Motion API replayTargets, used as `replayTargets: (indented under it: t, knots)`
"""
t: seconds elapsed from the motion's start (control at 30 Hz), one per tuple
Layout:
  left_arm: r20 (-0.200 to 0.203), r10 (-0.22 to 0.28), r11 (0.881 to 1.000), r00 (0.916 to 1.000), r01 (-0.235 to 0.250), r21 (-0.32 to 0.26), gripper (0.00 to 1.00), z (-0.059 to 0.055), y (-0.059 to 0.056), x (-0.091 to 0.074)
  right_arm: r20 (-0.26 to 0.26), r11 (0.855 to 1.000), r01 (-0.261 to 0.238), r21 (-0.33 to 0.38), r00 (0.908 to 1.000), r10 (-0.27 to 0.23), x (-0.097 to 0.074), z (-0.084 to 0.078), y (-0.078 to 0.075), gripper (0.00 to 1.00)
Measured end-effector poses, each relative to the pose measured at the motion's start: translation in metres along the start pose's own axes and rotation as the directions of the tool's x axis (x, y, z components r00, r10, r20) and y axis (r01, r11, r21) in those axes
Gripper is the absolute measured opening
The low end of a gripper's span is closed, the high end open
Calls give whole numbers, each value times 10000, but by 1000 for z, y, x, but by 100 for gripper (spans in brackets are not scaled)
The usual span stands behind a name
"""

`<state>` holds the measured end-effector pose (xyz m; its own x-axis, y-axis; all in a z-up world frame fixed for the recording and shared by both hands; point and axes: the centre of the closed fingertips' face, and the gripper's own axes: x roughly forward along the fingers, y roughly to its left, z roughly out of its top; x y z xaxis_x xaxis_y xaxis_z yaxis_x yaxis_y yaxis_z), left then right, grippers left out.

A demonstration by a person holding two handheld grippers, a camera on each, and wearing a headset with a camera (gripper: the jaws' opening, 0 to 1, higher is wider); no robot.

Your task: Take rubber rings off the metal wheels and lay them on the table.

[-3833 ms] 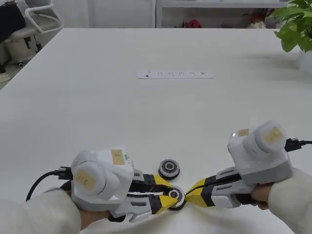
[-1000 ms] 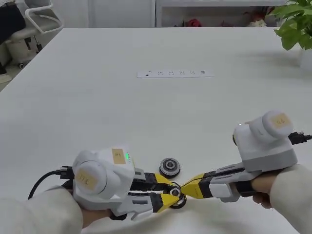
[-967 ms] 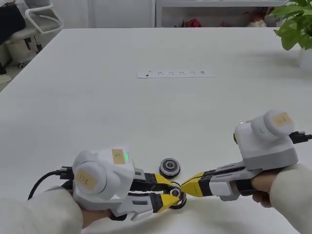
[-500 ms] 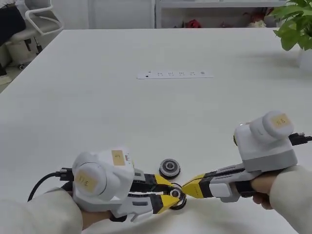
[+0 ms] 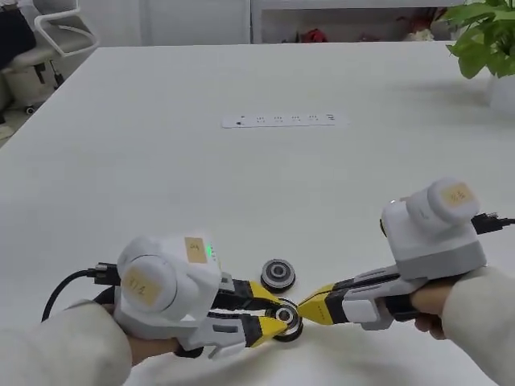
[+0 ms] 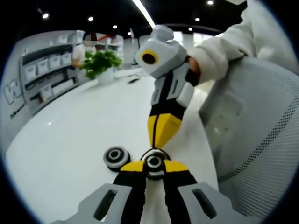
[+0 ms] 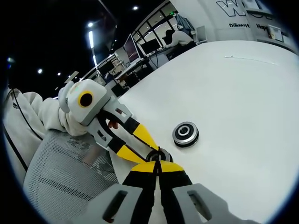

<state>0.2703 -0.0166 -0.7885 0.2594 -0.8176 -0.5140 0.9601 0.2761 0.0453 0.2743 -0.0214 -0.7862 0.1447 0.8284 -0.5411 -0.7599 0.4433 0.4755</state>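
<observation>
Two metal wheels lay on the white table point(image 5: 241, 185), close to the person's edge. Both wore their dark bands, and no loose ring lay on the table, so I judged the task barely begun.

- Clamped wheel point(image 5: 287, 317): resting low on the table, gripped across its sides between the yellow tips of the left gripper point(image 5: 272, 313). The left gripper view showed the tips closed around the hub, one on each side.
- Free wheel point(image 5: 278, 273): flat on the table just beyond the clamped one, apart from it, untouched by either gripper.
- Right gripper point(image 5: 305, 307): came in from the opposite side, jaws pressed together, tips touching the rim of the clamped wheel. Its own view set the point right at the edge of the rubber ring point(image 6: 154, 152). I could not tell whether any rubber was caught between the tips.

Step in hand, as I read it: stripping the first ring, left holding the wheel steady while right worked at the band.

Next move would call for:
- a sure pinch on the rubber lip
- a peel away from the metal
- the left clamp firm so the wheel does not turn or slip
- the freed ring laid on bare table beside the wheels
</observation>
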Motion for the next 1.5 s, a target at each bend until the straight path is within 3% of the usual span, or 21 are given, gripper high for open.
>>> replayTargets:
  t: [0.1,0.37,0.5,0.9,1.27,1.4,1.5]
  knots:
    - [235,132,9999,9996,-130,-91,15,7,5,-5,1,10000,2,23,10000,-2,0,0,0,0]
    - [588,465,9984,9972,-446,-337,30,20,17,-24,96,10000,-22,51,10000,22,-2,3,2,0]
    - [946,379,9980,9948,-329,-536,37,30,16,-33,130,10000,-30,55,9999,29,-2,4,3,0]
    - [1318,287,9996,9909,-282,-58,49,54,9,-54,366,9999,-55,158,9993,49,-4,9,5,0]
    - [1001,288,9994,9946,-304,150,65,52,3,-71,733,9995,-76,291,9973,54,-8,17,11,0]
    - [1428,579,9982,9881,-552,-225,74,60,4,-87,926,9993,-75,363,9957,41,-11,21,11,0]
    - [1406,806,9967,9868,-786,-196,76,61,5,-99,1019,9992,-78,381,9948,39,-11,23,11,0]
